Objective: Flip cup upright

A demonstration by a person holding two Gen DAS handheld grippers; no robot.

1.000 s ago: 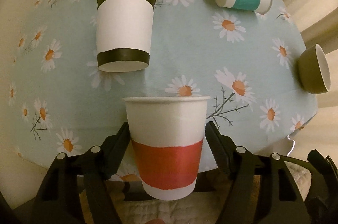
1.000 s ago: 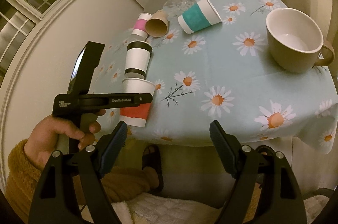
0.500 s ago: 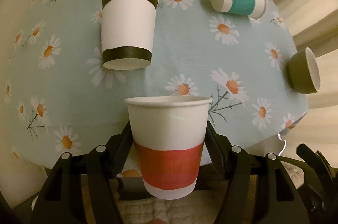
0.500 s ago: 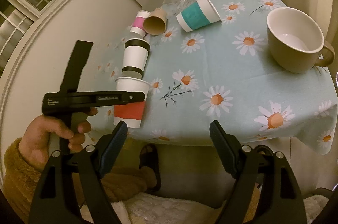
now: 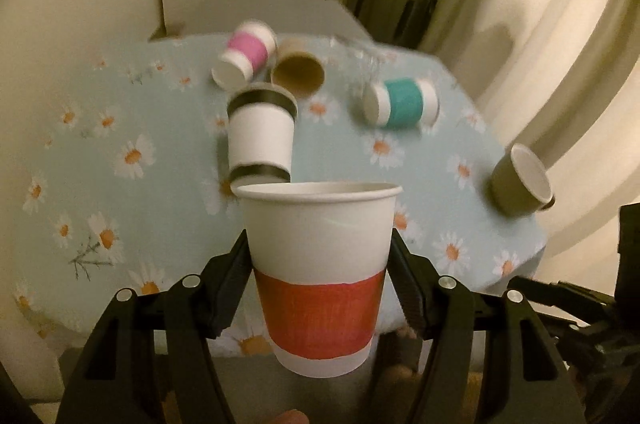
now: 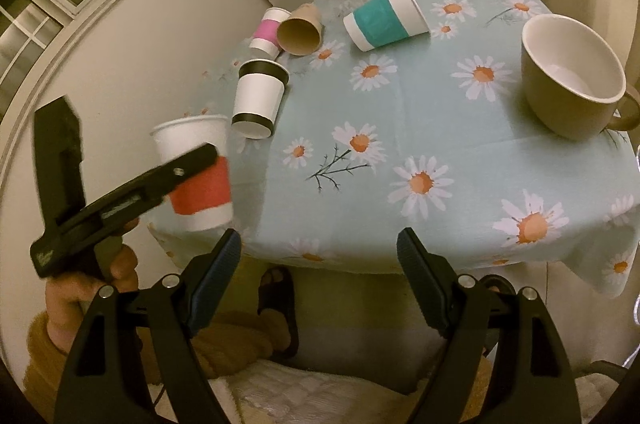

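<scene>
so i count six cups: my left gripper [image 5: 320, 280] clamps upright red-banded cup [image 5: 320, 276]; right gripper [image 6: 319, 276] gapes, holds nothing; mug [image 6: 572, 76] at 2 o'clock, nothing inside.

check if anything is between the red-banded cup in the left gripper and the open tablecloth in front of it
The white paper cup with the red band, held mouth-up in the left gripper, has one close neighbour: the black-banded white paper cup lying just beyond it. The daisy tablecloth to its right shows bare.
</scene>
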